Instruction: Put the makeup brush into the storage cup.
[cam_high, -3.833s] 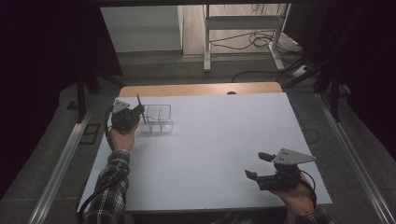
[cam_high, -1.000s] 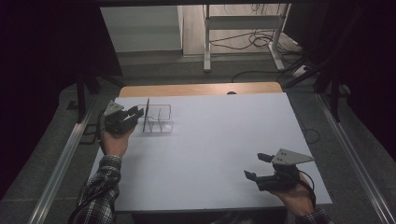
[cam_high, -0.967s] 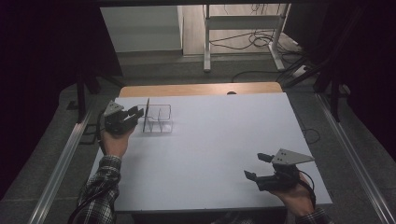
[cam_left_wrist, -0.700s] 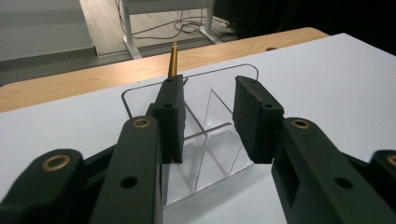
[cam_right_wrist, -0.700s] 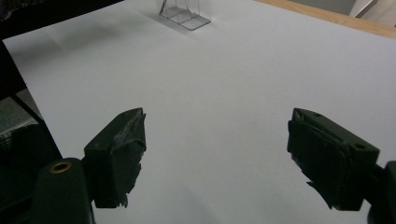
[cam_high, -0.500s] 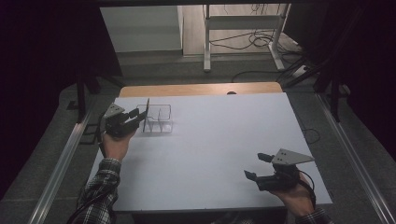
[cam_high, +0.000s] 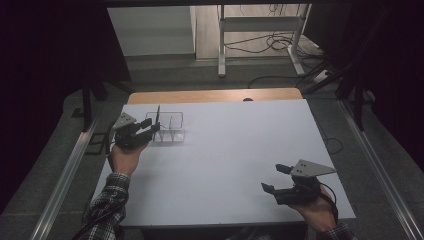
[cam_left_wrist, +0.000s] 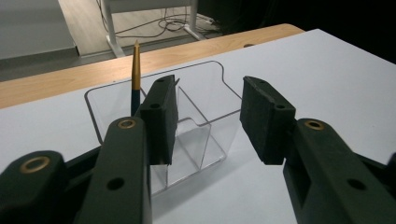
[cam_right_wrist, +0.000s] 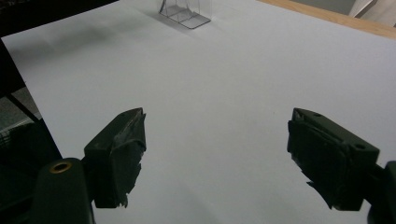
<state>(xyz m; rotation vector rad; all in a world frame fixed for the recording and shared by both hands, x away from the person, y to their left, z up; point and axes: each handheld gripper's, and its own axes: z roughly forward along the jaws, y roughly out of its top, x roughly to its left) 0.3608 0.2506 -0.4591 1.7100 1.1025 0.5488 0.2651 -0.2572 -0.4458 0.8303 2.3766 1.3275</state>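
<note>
A clear acrylic holder (cam_high: 172, 129) with compartments stands at the table's far left. A dark pencil with a gold tip (cam_high: 158, 114) stands upright in its left end. My left gripper (cam_high: 151, 129) is right in front of the holder. In the left gripper view its jaws have just been opening; the left gripper (cam_left_wrist: 208, 119) has nothing between its pads. The pencil (cam_left_wrist: 136, 70) rises just behind the left pad, free of it, inside the holder (cam_left_wrist: 201, 84). My right gripper (cam_high: 272, 177) hovers open and empty near the front right edge.
White sheet (cam_high: 240, 145) covers the table, with a wooden strip (cam_high: 215, 95) along the far edge. The right gripper view shows the right gripper (cam_right_wrist: 217, 154) over bare white surface, with the holder (cam_right_wrist: 184, 11) far off. Metal rails run along both sides of the table.
The left gripper's jaws stand wider apart than a second ago, and the pencil stays upright in the holder. The right hand has not moved.
</note>
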